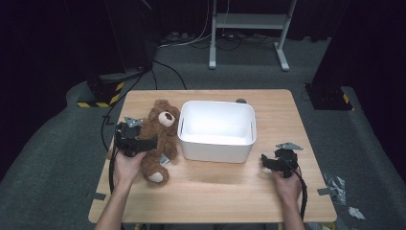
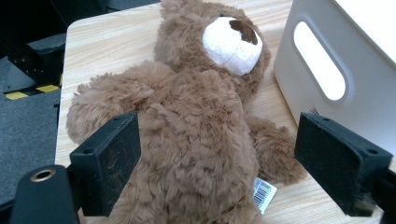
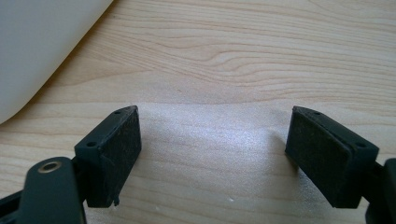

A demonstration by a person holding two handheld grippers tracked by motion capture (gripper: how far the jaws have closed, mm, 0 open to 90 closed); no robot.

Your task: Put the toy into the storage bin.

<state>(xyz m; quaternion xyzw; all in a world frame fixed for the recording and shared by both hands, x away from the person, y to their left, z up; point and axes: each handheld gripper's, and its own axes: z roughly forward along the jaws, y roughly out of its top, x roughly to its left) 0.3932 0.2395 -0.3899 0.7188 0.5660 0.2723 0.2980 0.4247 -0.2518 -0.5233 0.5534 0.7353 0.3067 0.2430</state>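
Two forearms enter from the table's [image 1: 215,191] near edge in the high view. Left gripper [image 1: 149,142] sits over a brown teddy [image 1: 160,139] lying near the left edge, beside a white bin [image 1: 216,151]. Left gripper view: jaws spread wide around the teddy's [image 2: 196,140] belly, not yet squeezing. Right gripper view: right gripper [image 3: 212,158] jaws apart over bare wood.

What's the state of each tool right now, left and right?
Left tool: open, jaws either side of the teddy bear body, not closed on it.
Right tool: open, holding nothing, over bare table beside the white bin.
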